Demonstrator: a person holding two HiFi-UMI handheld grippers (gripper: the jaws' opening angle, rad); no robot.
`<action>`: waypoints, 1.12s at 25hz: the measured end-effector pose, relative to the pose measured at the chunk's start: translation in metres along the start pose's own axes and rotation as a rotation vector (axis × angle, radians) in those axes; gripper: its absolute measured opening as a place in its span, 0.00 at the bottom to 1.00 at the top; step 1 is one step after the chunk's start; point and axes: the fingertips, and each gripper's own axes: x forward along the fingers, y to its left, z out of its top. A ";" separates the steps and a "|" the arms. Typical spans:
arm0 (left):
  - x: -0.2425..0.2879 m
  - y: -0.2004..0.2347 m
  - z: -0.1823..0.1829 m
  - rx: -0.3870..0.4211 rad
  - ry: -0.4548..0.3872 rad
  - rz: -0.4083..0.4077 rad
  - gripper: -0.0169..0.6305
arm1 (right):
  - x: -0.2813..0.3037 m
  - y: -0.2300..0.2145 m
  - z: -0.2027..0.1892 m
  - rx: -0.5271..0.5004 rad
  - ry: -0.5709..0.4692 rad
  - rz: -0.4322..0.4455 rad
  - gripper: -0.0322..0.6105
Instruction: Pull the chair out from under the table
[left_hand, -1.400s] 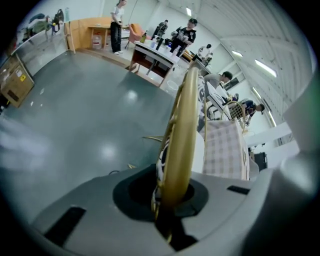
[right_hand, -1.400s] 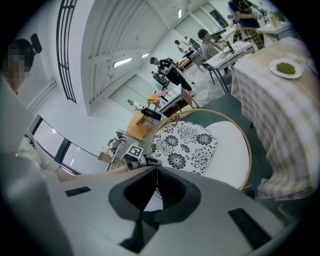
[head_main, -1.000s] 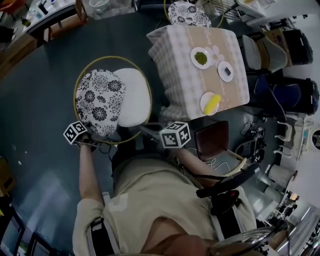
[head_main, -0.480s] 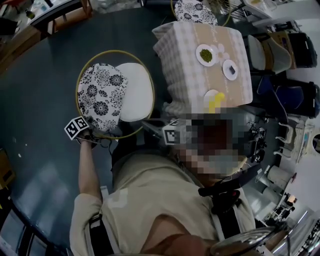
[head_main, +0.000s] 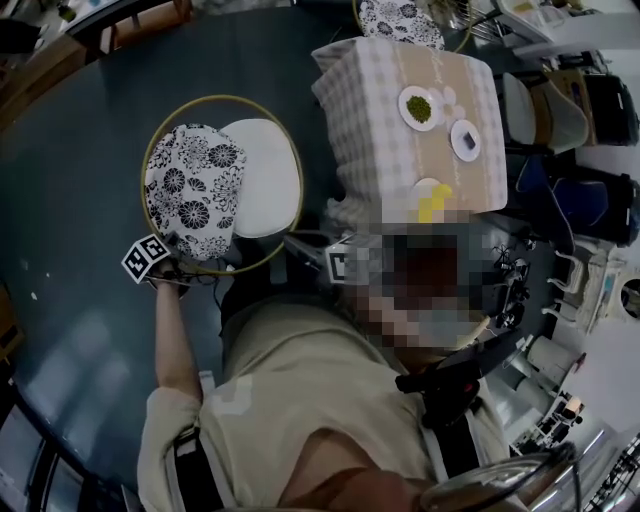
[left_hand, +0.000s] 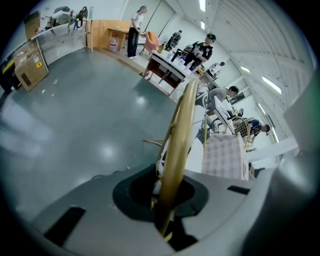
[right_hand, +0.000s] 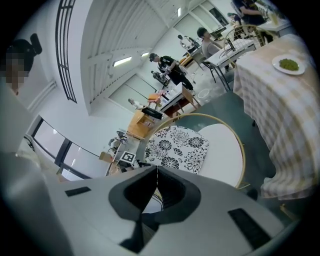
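Note:
The chair has a round gold frame (head_main: 158, 140), a floral cushion (head_main: 195, 188) and a white seat (head_main: 262, 178). It stands just left of the table (head_main: 375, 120), which wears a checked cloth. My left gripper (head_main: 178, 268) is shut on the near rim of the frame; in the left gripper view the gold rim (left_hand: 179, 140) runs upright through the left gripper (left_hand: 165, 202). My right gripper (head_main: 305, 245) hangs shut and empty between chair and table. The right gripper view shows the right gripper (right_hand: 156, 172) with its jaws together, facing the cushion (right_hand: 177, 145) and seat (right_hand: 222, 150).
Three plates of food sit on the table, one with green food (head_main: 422, 107). A second floral chair (head_main: 400, 20) stands behind the table. Bins and boxes (head_main: 585, 190) crowd the right side. People work at desks (left_hand: 170, 65) far across the grey floor.
The chair and my left gripper have shifted a little to the left, and the gap to the table has widened slightly. The right gripper has stayed put.

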 end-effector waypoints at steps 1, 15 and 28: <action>-0.001 0.000 0.000 -0.003 -0.002 0.000 0.09 | 0.000 0.002 0.000 -0.003 0.001 0.002 0.07; -0.001 0.006 -0.013 0.013 -0.020 -0.002 0.08 | 0.001 -0.010 -0.018 0.012 0.021 -0.012 0.07; -0.006 0.014 0.000 -0.054 -0.079 0.007 0.08 | 0.020 0.012 -0.021 -0.016 0.041 -0.002 0.07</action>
